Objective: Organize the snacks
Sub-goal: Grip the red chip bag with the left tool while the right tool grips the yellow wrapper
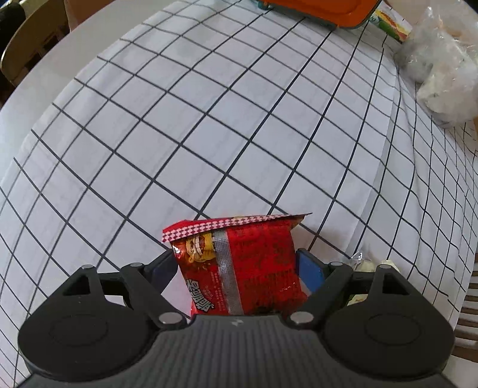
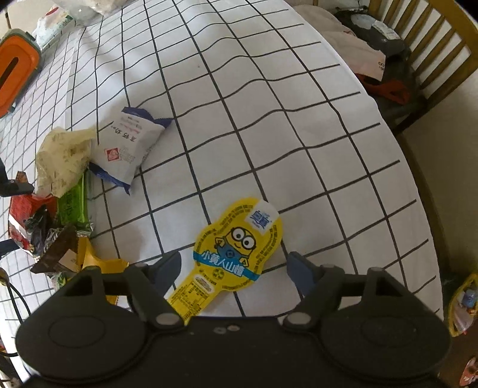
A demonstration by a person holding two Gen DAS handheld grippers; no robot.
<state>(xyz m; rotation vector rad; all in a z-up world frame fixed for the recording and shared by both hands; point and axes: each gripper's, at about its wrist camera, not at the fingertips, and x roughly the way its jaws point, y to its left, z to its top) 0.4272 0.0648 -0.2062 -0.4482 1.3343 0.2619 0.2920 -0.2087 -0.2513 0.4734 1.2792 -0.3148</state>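
The left gripper (image 1: 239,262) has a red noodle packet (image 1: 245,268) between its wide-set jaws; the packet's lower end is hidden behind the gripper body, and the right pad seems to stand a little off it, so I cannot tell whether the packet is truly clamped. The right gripper (image 2: 236,265) straddles a yellow cartoon pouch (image 2: 236,247) lying flat on the checked cloth (image 2: 269,119), its pads clear on both sides and the pouch's tail covered by the body. A snack pile (image 2: 62,209) crowds the left, partly cut off. Beyond both grippers the cloth lies bare up to an orange box (image 1: 322,12) and the table's edge.
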